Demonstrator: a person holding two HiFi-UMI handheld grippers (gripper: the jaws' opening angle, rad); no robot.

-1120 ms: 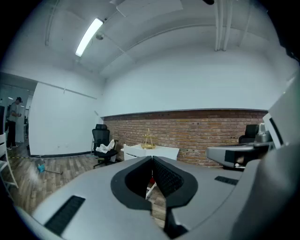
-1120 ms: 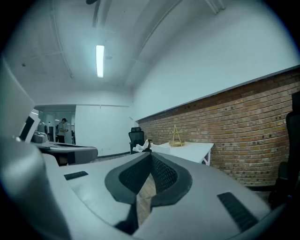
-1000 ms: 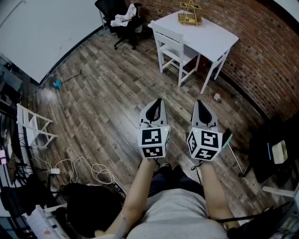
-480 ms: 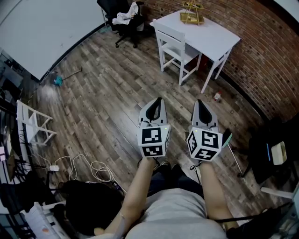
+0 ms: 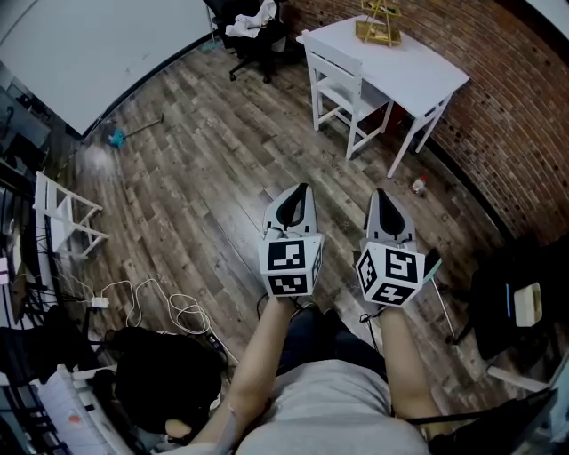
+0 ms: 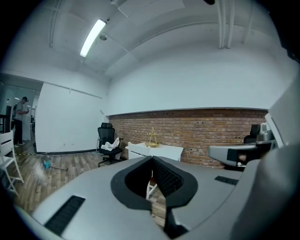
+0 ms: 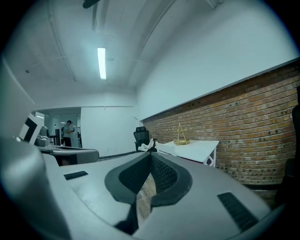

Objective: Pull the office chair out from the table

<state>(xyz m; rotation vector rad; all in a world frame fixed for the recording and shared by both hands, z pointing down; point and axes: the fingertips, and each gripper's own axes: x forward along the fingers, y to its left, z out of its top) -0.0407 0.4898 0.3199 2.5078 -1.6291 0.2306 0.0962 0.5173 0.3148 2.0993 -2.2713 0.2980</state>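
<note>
Both grippers are pressed together with nothing between the jaws. We see the left gripper and right gripper side by side over the wood floor, well apart from the furniture.

The white chair is tucked at the white table. Its seat points toward the table and the brick wall, and its backrest faces the open planks on our side. The table's long axis runs along the brick wall. We cannot tell how far the seat reaches under the tabletop.

The black office chair stands beyond the table's far end, apart from it, with a white cloth on its seat. The head view's top edge cuts off its back.

A small object lies by the table's near leg, too small to identify. Cables edge the floor at lower left.
</note>
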